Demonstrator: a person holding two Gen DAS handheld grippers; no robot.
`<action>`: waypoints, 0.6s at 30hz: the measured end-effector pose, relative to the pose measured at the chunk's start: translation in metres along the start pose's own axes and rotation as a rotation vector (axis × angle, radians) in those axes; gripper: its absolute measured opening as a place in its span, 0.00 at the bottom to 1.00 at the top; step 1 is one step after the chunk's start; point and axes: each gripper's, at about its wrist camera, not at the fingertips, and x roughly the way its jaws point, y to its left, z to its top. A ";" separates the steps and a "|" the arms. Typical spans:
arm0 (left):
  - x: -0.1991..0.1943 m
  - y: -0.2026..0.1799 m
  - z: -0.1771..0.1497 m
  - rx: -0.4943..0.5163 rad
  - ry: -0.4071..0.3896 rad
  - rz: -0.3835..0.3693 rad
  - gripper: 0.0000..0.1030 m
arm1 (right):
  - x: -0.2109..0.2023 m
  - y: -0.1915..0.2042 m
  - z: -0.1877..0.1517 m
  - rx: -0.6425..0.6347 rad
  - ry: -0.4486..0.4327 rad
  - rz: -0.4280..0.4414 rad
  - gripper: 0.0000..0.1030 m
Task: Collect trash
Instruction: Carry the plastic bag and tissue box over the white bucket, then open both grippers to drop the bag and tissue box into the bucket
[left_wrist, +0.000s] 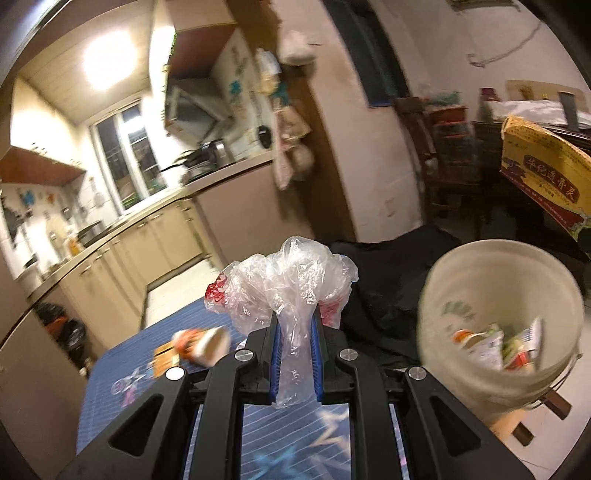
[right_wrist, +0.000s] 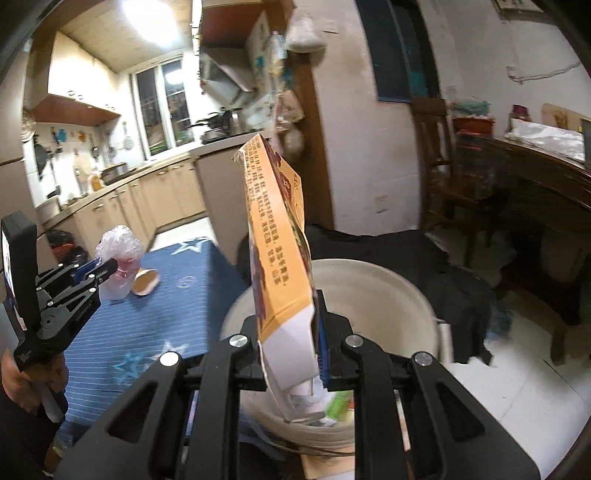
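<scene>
My left gripper (left_wrist: 294, 332) is shut on a crumpled clear plastic bag (left_wrist: 288, 280) with red print, held above the blue striped tablecloth (left_wrist: 288, 443). In the right wrist view the same left gripper (right_wrist: 105, 267) shows at the left with the plastic bag (right_wrist: 118, 254). My right gripper (right_wrist: 295, 332) is shut on a flattened orange carton (right_wrist: 275, 236) that stands upright over the white bucket (right_wrist: 388, 291). The white bucket (left_wrist: 498, 295) holds several wrappers. A paper cup (left_wrist: 207, 345) lies on its side on the cloth, and the paper cup (right_wrist: 146, 282) shows beyond the left gripper.
A black cloth (left_wrist: 388, 280) lies behind the bucket. Kitchen counters (left_wrist: 147, 221) run along the left; a dark wooden chair (right_wrist: 439, 173) and a dark table (right_wrist: 535, 177) stand at the right. An orange wrapper (left_wrist: 166, 360) and a clear scrap lie on the tablecloth. A hand (right_wrist: 22, 373) grips the left tool.
</scene>
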 end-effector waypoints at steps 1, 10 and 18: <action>0.003 -0.007 0.005 0.005 -0.003 -0.027 0.15 | -0.001 -0.008 0.000 0.005 -0.002 -0.017 0.16; 0.030 -0.068 0.034 -0.037 0.021 -0.495 0.15 | -0.001 -0.051 -0.006 0.049 0.016 -0.098 0.16; 0.063 -0.101 0.035 -0.061 0.085 -0.658 0.15 | 0.025 -0.067 -0.018 0.123 0.107 -0.062 0.16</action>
